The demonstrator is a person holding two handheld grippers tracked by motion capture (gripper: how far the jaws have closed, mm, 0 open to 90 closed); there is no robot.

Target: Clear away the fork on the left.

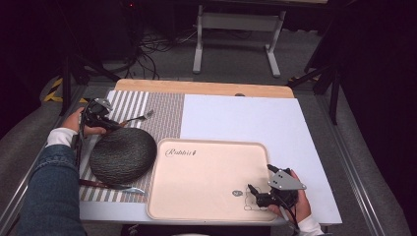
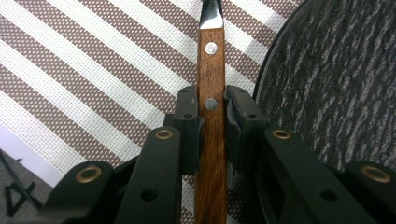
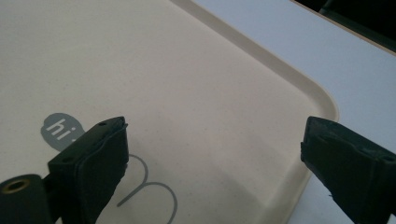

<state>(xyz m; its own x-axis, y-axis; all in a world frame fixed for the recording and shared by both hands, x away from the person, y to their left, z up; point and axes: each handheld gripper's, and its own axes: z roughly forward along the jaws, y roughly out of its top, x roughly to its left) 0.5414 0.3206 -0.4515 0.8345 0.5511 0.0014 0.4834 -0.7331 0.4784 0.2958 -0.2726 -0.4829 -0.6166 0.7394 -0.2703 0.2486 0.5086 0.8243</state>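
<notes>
A fork with a wooden handle (image 2: 211,70) is clamped between the jaws of my left gripper (image 2: 211,114). In the high view the left gripper (image 1: 112,124) sits at the table's left side, over the striped placemat (image 1: 164,113), and the fork's metal end (image 1: 146,115) points right. A dark round plate (image 1: 123,155) lies just in front of it. My right gripper (image 1: 260,181) hovers open over the front right corner of the cream tray (image 1: 206,167), with nothing between its jaws (image 3: 215,140).
A knife (image 1: 113,187) with a wooden handle lies on the placemat in front of the plate. The white table surface (image 1: 236,115) stretches behind and to the right of the tray. A table frame (image 1: 236,29) and cables stand on the floor beyond.
</notes>
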